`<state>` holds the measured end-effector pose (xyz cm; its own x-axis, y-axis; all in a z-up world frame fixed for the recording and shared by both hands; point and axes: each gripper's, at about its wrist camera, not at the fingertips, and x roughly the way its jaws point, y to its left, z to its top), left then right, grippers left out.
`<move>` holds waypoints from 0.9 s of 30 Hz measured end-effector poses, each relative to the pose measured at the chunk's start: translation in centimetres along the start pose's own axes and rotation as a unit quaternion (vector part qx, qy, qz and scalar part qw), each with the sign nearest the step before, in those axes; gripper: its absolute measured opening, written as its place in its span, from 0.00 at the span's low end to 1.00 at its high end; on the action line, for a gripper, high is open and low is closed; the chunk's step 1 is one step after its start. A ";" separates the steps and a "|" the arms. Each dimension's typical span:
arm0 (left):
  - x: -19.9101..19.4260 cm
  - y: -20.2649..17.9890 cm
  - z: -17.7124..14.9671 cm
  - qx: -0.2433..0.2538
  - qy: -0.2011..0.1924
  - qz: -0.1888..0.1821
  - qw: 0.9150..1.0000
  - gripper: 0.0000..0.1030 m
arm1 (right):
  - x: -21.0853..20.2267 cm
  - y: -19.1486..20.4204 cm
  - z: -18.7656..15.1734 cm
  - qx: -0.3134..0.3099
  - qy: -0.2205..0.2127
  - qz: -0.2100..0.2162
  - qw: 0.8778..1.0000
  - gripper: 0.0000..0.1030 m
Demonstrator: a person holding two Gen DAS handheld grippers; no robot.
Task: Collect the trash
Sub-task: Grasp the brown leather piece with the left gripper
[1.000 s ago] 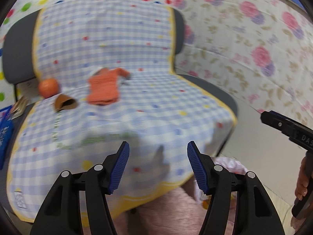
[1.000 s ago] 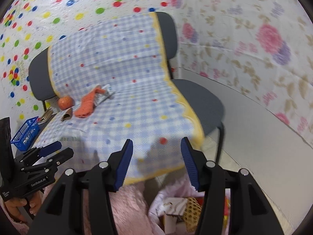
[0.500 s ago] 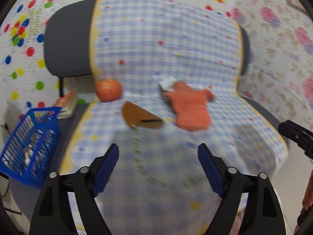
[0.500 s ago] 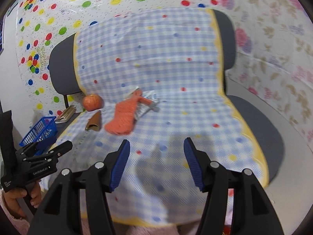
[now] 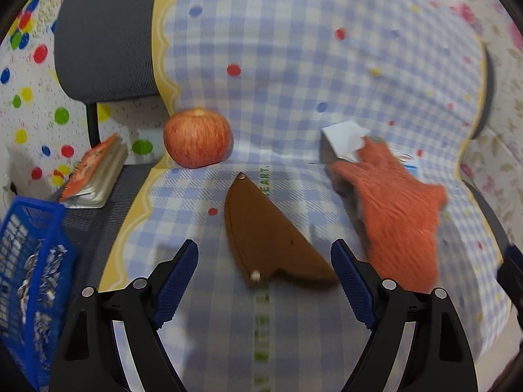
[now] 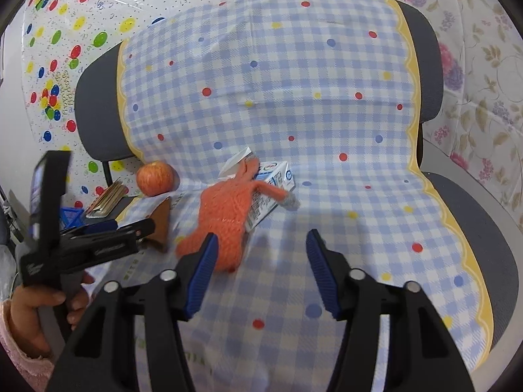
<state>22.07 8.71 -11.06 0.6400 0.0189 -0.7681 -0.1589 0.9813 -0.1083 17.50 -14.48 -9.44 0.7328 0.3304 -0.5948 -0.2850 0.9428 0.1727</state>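
The left gripper [image 5: 264,272] hangs wide open over a flat brown leathery wedge [image 5: 268,238] on the checked cloth [image 5: 294,65]. At its two o'clock, a fuzzy orange knitted glove [image 5: 398,215] drapes a white carton [image 6: 274,186], probably a drink box. The right gripper [image 6: 260,269] is closing on nothing, the glove at its ten o'clock.

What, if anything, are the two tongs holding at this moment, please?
Nothing: the left tongs stand open around the brown leather piece, pads apart from it; the right tongs, now closing, are empty.

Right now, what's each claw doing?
Left claw: open, empty, brown case lying ahead.
Right claw: closing, empty, above the cloth.
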 end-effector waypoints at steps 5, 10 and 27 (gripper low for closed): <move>3.5 -0.1 1.3 -0.015 0.047 0.013 0.999 0.79 | 0.7 -0.4 0.0 0.002 0.003 -0.001 1.000 0.43; 4.2 0.2 1.1 -0.022 0.061 0.017 0.998 0.78 | 0.6 -1.1 -0.4 0.008 0.007 -0.001 1.000 0.43; -5.1 2.9 -4.1 -0.008 -0.052 -0.048 0.997 0.52 | 2.0 0.7 -0.4 0.007 0.030 0.033 0.999 0.57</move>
<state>15.27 10.69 -10.09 0.7278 -0.0536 -0.6837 -0.1043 0.9767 -0.1877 18.52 -13.17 -10.87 0.6746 0.3889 -0.6274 -0.3226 0.9198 0.2232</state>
